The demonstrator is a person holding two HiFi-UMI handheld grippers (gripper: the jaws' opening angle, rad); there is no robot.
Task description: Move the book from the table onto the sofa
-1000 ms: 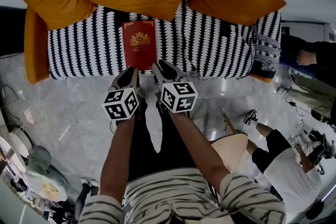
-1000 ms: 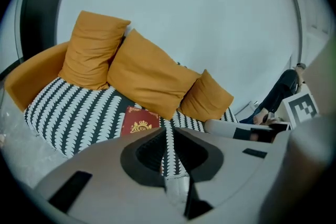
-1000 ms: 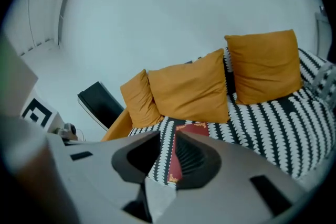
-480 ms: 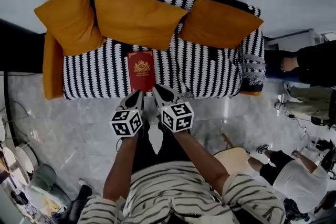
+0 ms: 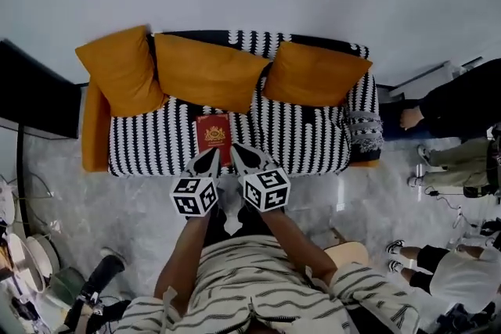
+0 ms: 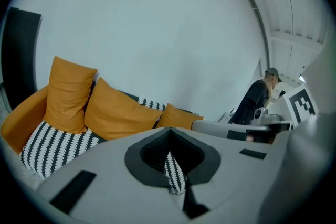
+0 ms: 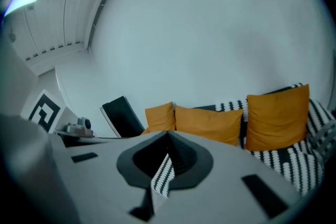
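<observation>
Both grippers are clenched and empty. The left gripper and the right gripper have just been closing their jaws, and each gripper view shows nothing between them, only a sliver of the striped sofa beyond. I hold them side by side just in front of the sofa's seat.

The book lies flat on the sofa seat, near its front edge, below the middle cushion. I judge the move done, so the risk lies in leaving. From the head view my left tips look just short of the book. A careless swing toward the sofa could clip it. Being so near the sofa's front edge, it could then slide to the floor.
</observation>
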